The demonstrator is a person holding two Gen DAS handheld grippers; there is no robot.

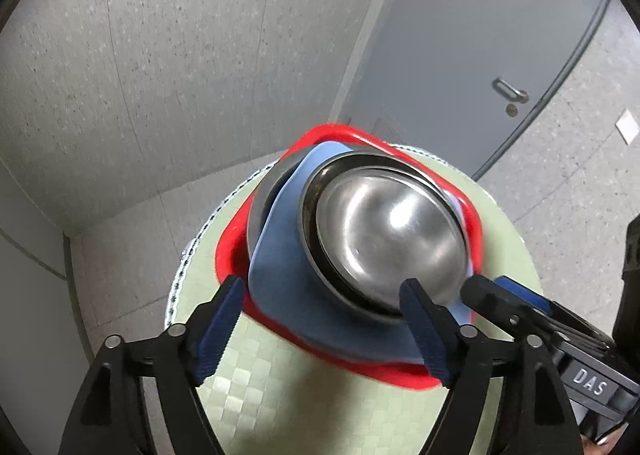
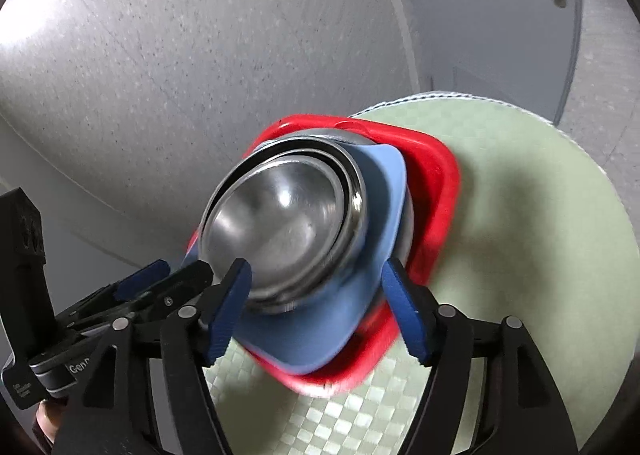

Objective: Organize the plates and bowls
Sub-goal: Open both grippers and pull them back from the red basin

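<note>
A stack stands on a round table: a red square plate (image 1: pixel 232 251) (image 2: pixel 436 191) at the bottom, a steel dish (image 1: pixel 260 211) on it, then a blue square plate (image 1: pixel 280 275) (image 2: pixel 320 335), with nested steel bowls (image 1: pixel 384 231) (image 2: pixel 280 223) on top. My left gripper (image 1: pixel 322 281) (image 2: pixel 180 269) is open at the stack's near side, one finger beside the red plate and the other in front of the bowl's rim. My right gripper (image 2: pixel 316 263) (image 1: pixel 492 287) is open too, its fingers straddling the near edge of the bowls and the blue plate. Neither holds anything.
The table wears a pale green checked mat (image 1: pixel 280 395) (image 2: pixel 520 235) with a white patterned border. Behind it are a speckled grey wall and a grey door (image 1: pixel 480 55) with a lever handle. The two grippers sit close together at the stack's near side.
</note>
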